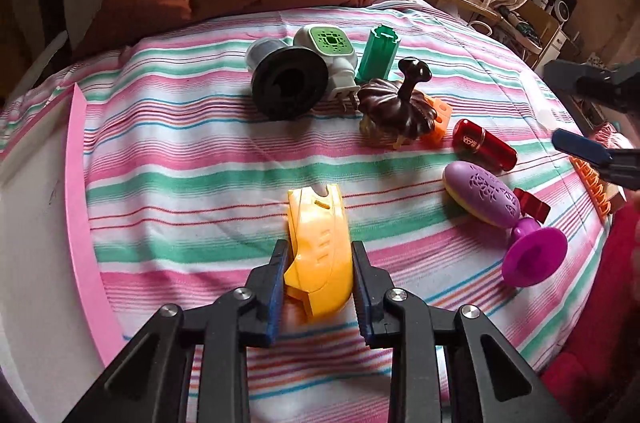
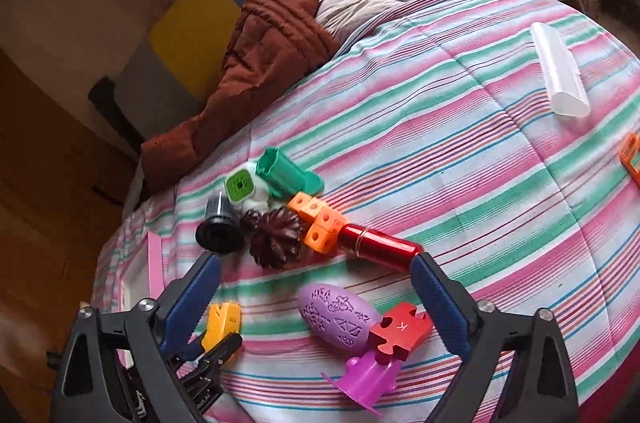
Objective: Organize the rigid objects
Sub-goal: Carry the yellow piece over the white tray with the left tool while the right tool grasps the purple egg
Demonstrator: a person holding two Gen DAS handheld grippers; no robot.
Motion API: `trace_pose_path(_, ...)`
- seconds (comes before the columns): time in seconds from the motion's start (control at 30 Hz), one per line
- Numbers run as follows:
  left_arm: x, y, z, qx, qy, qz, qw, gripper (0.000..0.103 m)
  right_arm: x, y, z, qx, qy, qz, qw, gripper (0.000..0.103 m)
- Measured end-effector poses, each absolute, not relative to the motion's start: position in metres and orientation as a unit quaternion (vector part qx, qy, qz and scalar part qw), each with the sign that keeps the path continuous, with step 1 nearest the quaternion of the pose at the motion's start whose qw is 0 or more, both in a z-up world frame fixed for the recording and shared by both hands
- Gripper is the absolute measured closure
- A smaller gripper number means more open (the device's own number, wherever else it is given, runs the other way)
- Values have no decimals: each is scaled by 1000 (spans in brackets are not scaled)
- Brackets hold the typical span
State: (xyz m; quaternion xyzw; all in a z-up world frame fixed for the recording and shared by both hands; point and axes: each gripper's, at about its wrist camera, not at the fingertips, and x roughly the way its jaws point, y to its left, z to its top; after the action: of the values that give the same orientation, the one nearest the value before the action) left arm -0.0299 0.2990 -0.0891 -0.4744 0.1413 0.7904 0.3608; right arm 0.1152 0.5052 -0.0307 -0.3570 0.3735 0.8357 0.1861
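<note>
On the left, the left gripper (image 1: 319, 277) is pinching one yellow shell piece (image 1: 318, 245), both pads pressing its sides, the piece lying on the striped bedspread (image 1: 180, 151) with its long axis running straight away from the camera and its notched end pointing toward the far cluster. Moving right in the left wrist view, one black spool (image 1: 289, 88) is lying with its open face toward us, one white plug-in unit with a green top (image 1: 329, 52) is sitting just behind it, and one green tube (image 1: 378, 53) is standing upright beside that. Next, one dark brown flower-shaped piece (image 1: 396, 107) is resting against the orange linked cubes (image 1: 438, 119). One red cylinder (image 1: 484, 144) is lying with its axis slanting down to the right. One purple egg-shaped case (image 1: 482, 199) is touching one red puzzle piece (image 1: 532, 204) and one magenta funnel-like piece (image 1: 534, 257). In the right wrist view, the right gripper (image 2: 316, 297) is hovering spread wide, holding nothing, its fingers straddling the purple case and the puzzle piece. Far right, one clear white tube (image 2: 560, 71) is lying well apart from the rest.
</note>
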Motion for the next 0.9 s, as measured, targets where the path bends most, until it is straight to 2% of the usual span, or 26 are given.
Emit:
trace_pose_path(0.13,-20,282,-77,-457,139,799,365,74,76,483,-43,-466,291,826,124,24)
trace_pose_path(0.23,-15,270,-66,-447,130,804,370,74,53,468,-59,-528,241,808,96,24)
trace_pose_path(0.4,-10,252,-50,-433,116,813,372,74,32,453,-89,-612,148,768,120,24)
trace_pose_path(0.43,-9,250,-47,-427,116,816,371,74,31,451,-94,-622,136,761,125,36)
trace_pose_path(0.47,-8,248,-45,-423,115,819,369,74,30,450,-98,-626,125,757,138,59)
trace_pose_path(0.5,-8,245,-42,-420,112,821,369,74,29,450,-100,-623,120,759,149,61)
trace_pose_path(0.63,-6,231,-33,-410,106,831,360,74,21,433,-96,-595,136,781,137,61)
trace_pose_path(0.77,-9,213,-27,-405,97,841,344,74,8,396,-102,-584,145,794,82,60)
trace_pose_path(0.83,-12,203,-23,-403,97,849,329,74,6,377,-104,-575,104,807,88,60)
trace_pose_path(0.9,-15,194,-20,-400,95,855,315,74,8,373,-107,-563,99,815,94,60)
